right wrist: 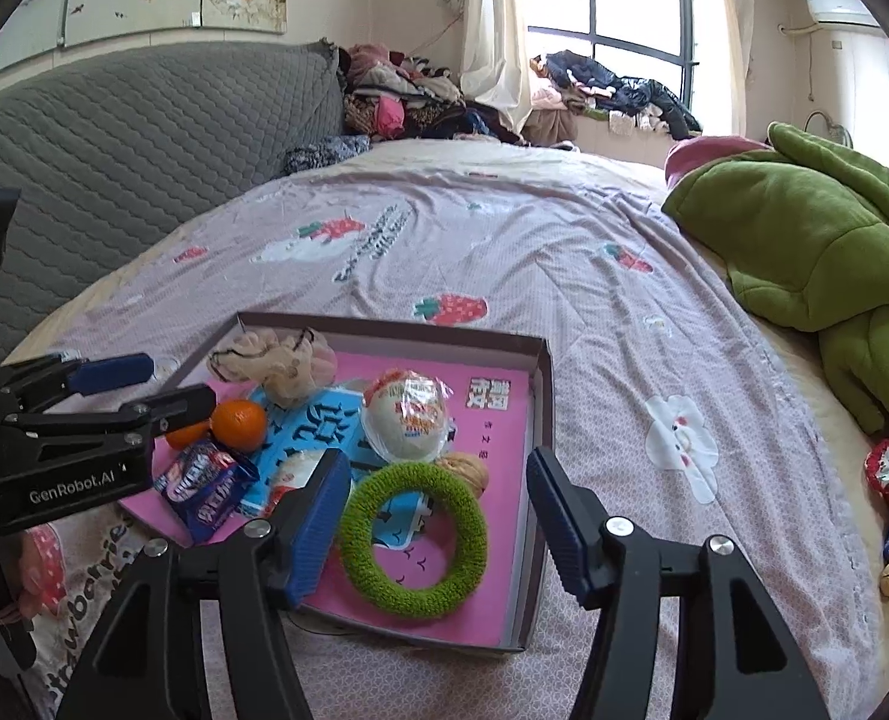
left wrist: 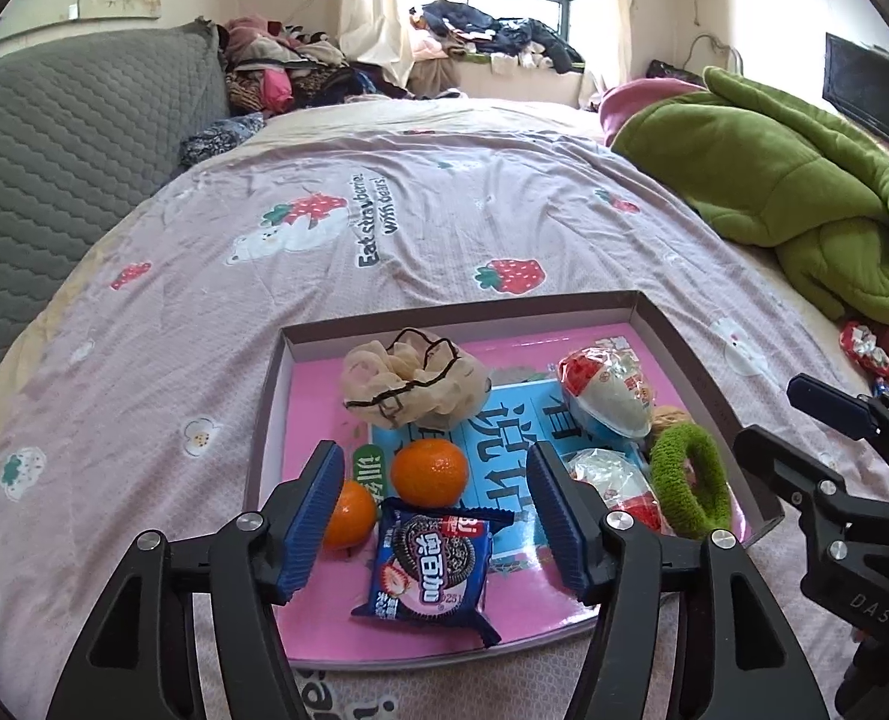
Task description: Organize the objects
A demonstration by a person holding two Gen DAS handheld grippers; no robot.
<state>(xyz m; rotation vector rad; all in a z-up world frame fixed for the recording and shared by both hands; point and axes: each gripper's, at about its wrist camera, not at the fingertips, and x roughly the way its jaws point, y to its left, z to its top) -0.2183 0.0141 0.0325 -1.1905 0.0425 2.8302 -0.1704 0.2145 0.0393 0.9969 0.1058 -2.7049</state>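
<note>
A shallow cardboard tray with a pink floor [left wrist: 708, 384] lies on the strawberry-print bedsheet [left wrist: 444, 210], holding 2 orange tangerines [left wrist: 429, 473], a blue Oreo packet [left wrist: 429, 564] and a fuzzy green ring [right wrist: 413, 540]. The left gripper [left wrist: 438, 516] and right gripper [right wrist: 438, 519] hover over it, jaws wide apart, holding nothing.

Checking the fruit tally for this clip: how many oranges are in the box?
2. One orange sits mid-box above the cookie packet; the other orange lies left of it, partly behind the left gripper. More could be hidden.

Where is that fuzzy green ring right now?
The green ring lies inside the pink tray, in its near right part, just in front of a walnut.
</note>
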